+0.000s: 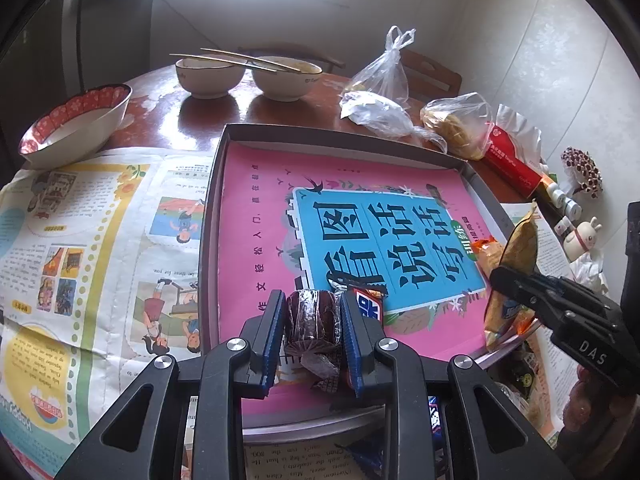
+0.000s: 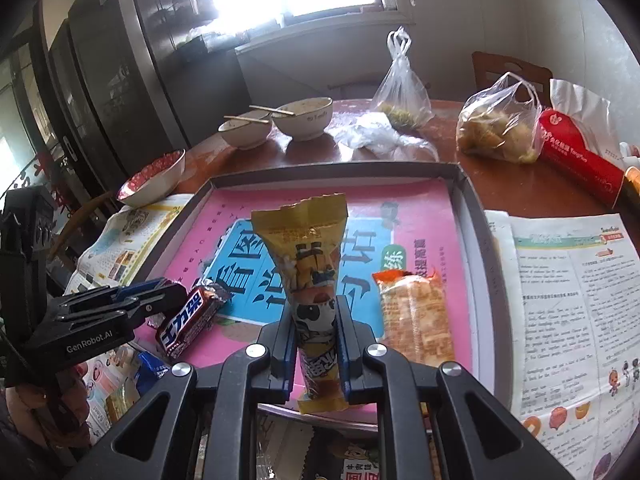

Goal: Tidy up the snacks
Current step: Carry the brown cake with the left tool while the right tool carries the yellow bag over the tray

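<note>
Right gripper [image 2: 316, 344] is clamped on the yellow snack pack [image 2: 310, 280], long axis pointing away over the tray [image 2: 472, 216]; left gripper [image 1: 312, 332] pinches a chocolate cake [image 1: 312, 316] above the near-left corner.

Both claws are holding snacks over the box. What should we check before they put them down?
1. Left claw grips the brown cake: ok.
2. Right claw grips the yellow packet: ok.
3. Both over the box: ok.
4. Free pink floor left in the box: ok.
5. Clear of the chocolate bar and the orange cracker pack: cannot tell.
</note>
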